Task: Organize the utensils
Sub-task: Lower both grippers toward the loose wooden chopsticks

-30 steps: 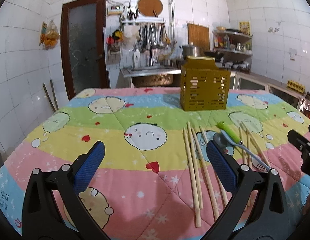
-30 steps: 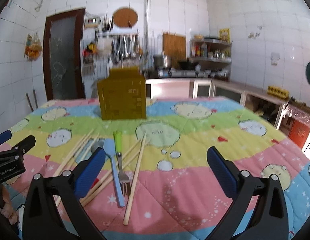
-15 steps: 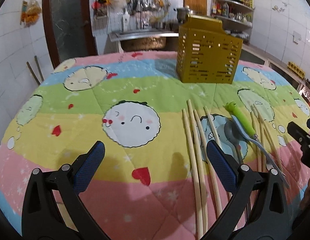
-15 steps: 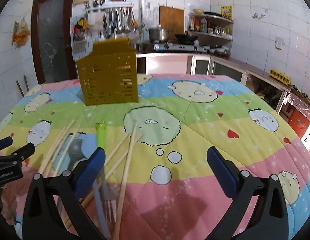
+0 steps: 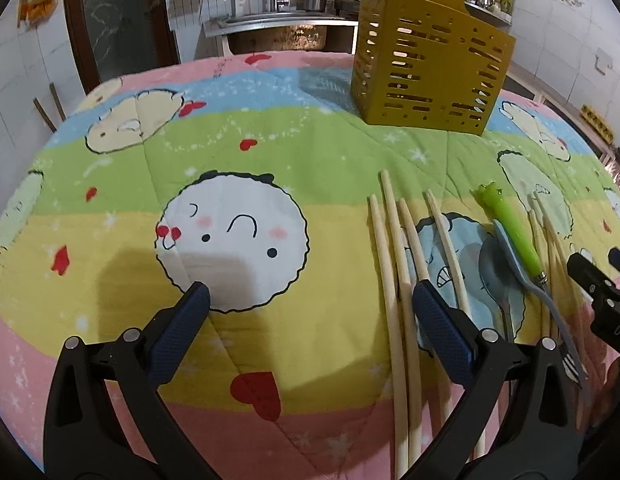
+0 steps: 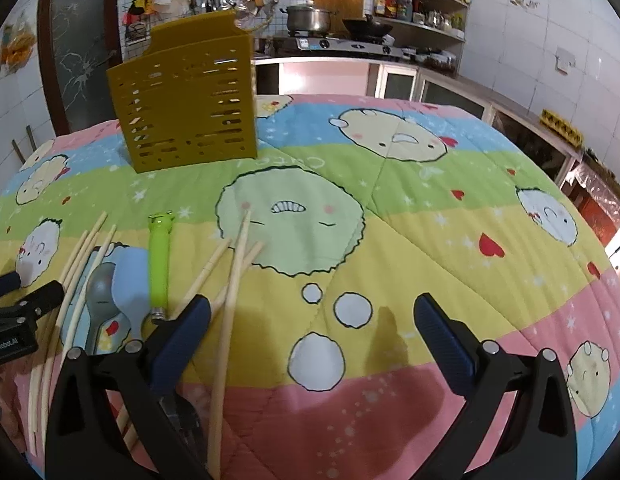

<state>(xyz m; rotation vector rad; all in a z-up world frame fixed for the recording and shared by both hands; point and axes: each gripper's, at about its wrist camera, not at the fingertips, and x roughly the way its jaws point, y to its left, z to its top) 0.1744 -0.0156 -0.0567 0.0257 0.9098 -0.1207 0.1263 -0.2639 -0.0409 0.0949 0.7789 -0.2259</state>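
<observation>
Wooden chopsticks (image 5: 393, 280), a grey spoon (image 5: 494, 276), a pale blue spoon (image 5: 509, 248) and a green-handled fork (image 5: 509, 224) are laid loose on a cartoon-print quilt (image 5: 238, 160), side by side, some overlapping. A yellow slotted utensil holder (image 5: 425, 68) is stood upright farther off, beyond the utensils. The left gripper (image 5: 310, 308) is held wide open and empty, with its right finger over the leftmost chopsticks. The right gripper (image 6: 311, 320) is likewise spread wide with nothing held, its left finger beside more chopsticks (image 6: 234, 280).
</observation>
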